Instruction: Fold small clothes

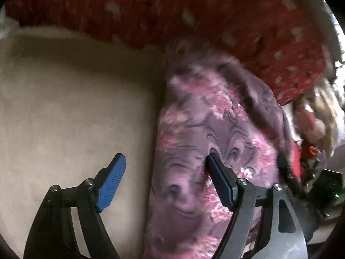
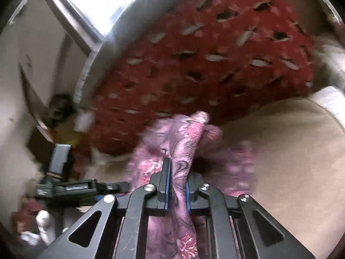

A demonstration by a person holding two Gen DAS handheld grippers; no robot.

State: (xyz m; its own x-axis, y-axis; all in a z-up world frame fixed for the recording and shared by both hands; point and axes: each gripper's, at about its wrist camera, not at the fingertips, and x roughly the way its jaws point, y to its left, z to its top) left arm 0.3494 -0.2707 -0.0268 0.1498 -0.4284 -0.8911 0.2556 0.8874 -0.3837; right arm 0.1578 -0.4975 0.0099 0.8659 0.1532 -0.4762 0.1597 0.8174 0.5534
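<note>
While the purple-and-pink patterned garment lies bunched on the beige cushion, its long axis runs away from both claws toward the red spotted cushion beyond it. From the left claw the cloth sits ahead and to the right — one pad hangs over bare beige surface, the other over the fabric, and nothing is pinched between them; the jaws stand wide apart. The right claw is clamped tight on a gathered ridge of the same garment, which passes straight between its pads and continues forward.

Judgement: the right claw already has the cloth, so the coming move turns on the left claw shifting right and down to catch the near long edge.

Count — one garment, two claws, one beige cushion, one red spotted cushion. Blurred clutter lies left of the right claw; it cannot be identified.
</note>
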